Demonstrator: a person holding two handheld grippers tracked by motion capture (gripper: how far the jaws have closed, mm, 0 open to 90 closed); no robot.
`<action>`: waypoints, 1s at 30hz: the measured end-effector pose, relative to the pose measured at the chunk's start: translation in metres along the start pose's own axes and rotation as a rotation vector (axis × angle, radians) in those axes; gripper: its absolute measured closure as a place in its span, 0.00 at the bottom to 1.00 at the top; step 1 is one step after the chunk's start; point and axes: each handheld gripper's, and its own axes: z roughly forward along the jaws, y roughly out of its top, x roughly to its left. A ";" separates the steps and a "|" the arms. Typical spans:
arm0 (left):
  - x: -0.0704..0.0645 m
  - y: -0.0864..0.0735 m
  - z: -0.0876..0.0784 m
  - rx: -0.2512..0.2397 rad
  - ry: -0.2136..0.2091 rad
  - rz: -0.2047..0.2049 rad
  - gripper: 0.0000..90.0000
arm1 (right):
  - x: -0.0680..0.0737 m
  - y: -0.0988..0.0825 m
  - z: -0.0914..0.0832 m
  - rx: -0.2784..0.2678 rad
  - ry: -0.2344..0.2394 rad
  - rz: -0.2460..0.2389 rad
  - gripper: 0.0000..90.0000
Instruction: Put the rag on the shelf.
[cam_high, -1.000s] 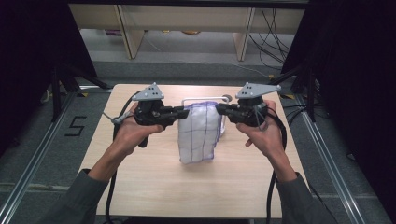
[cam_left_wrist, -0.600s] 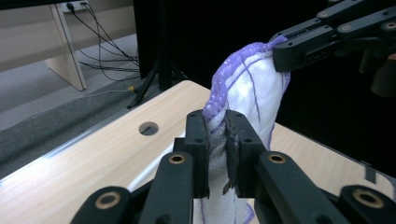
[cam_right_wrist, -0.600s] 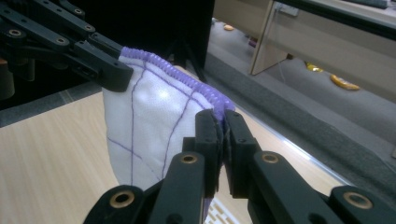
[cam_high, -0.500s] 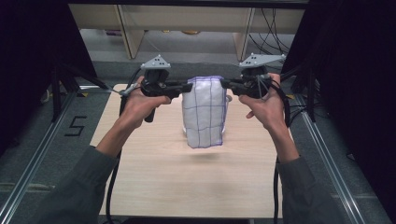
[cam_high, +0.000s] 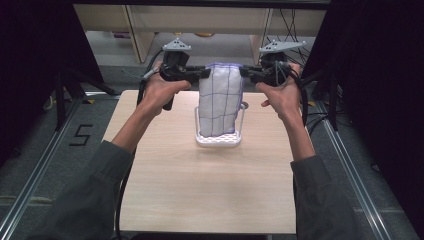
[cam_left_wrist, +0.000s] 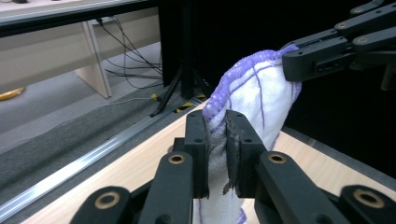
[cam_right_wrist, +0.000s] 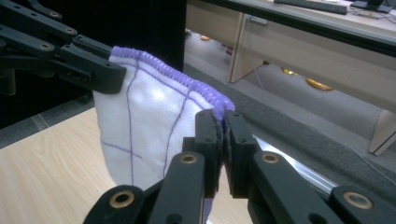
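I now have the cloth (cam_high: 220, 100) lifted higher than a moment ago, and it hangs over the small white rack (cam_high: 218, 139) at the far middle of the table (cam_high: 200, 200). My left gripper (cam_high: 206, 73) and right gripper (cam_high: 243, 72) both pinch its top corners tight, so lowering it onto the rack looks like the next job

Right gripper (cam_right_wrist: 221, 140) has its black jaws pinched tight on the purple-stitched edge of a white cloth with thin purple grid lines (cam_right_wrist: 144, 126). The other black gripper (cam_right_wrist: 109, 74) clamps the far corner, cloth hanging above the light wooden table (cam_right_wrist: 42, 177).
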 end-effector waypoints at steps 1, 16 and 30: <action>0.000 0.000 0.000 0.000 0.000 0.000 0.89 | 0.000 0.000 0.000 0.000 0.000 0.000 0.95; 0.047 -0.017 0.054 -0.024 0.020 -0.086 0.88 | -0.030 0.005 0.062 0.040 -0.077 0.041 0.95; 0.072 -0.063 0.089 0.054 0.050 -0.153 0.87 | -0.044 -0.024 0.115 0.175 -0.087 0.090 0.95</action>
